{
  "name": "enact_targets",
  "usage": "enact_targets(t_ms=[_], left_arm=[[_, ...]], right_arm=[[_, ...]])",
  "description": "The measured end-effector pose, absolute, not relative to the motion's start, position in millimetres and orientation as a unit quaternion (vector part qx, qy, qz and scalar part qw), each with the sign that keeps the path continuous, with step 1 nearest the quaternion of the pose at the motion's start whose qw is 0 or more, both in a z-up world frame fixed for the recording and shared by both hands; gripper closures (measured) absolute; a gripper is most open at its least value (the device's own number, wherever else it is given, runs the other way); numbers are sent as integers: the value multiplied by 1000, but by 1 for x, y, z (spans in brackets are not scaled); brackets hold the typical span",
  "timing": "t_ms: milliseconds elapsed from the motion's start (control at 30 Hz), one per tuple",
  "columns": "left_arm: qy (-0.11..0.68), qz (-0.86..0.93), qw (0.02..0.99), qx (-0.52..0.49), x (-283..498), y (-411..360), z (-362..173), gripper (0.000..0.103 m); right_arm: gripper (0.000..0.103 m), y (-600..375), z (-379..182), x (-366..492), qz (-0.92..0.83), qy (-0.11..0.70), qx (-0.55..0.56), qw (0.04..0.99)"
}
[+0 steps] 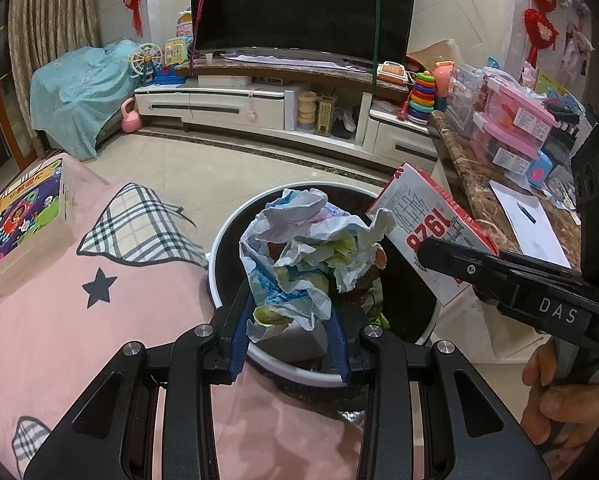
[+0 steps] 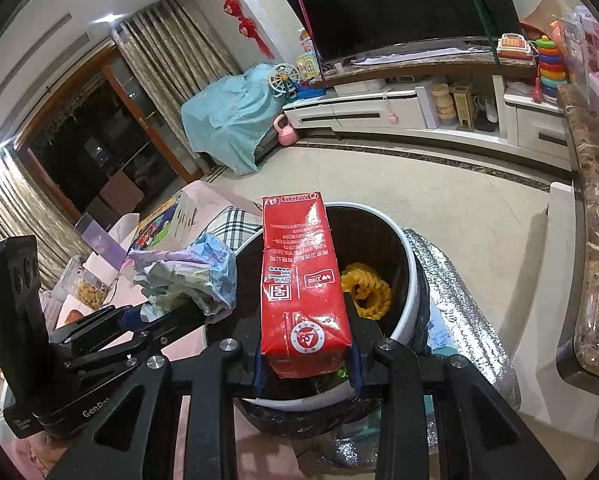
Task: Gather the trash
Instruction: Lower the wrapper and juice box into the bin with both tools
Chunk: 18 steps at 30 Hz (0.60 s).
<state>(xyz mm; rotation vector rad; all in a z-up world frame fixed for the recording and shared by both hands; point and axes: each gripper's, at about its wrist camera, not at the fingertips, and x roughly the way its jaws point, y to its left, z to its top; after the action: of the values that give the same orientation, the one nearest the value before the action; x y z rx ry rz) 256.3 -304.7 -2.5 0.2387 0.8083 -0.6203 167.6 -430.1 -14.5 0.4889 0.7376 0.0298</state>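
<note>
Left tongs (image 1: 291,320) clamped on crumpled paper (image 1: 303,252), frame centre, over bin (image 1: 235,220). Right tongs (image 2: 307,356) clamped on red carton (image 2: 299,280), lower centre, above bin rim.

The crumpled paper wad (image 1: 299,248), white with blue, yellow-green and lilac print, is suspended over the open mouth of the trash bin (image 1: 235,224), a round black container with a white rim. The red carton (image 2: 299,276), white-faced on one side with red numerals, is tilted with its top toward 12 o'clock, over the bin's 3 o'clock rim in the left wrist view. A yellow ruffled item (image 2: 365,290) lies inside the bin.
</note>
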Motion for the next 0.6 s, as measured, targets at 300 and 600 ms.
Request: enact_targets(t_ms=[300, 600], left_arm=[[393, -292, 864, 117, 264, -309, -7, 71], [400, -289, 862, 117, 272, -312, -10, 71]], right_arm=[[72, -429, -14, 172, 15, 360, 234, 903], [72, -429, -18, 178, 13, 367, 234, 900]])
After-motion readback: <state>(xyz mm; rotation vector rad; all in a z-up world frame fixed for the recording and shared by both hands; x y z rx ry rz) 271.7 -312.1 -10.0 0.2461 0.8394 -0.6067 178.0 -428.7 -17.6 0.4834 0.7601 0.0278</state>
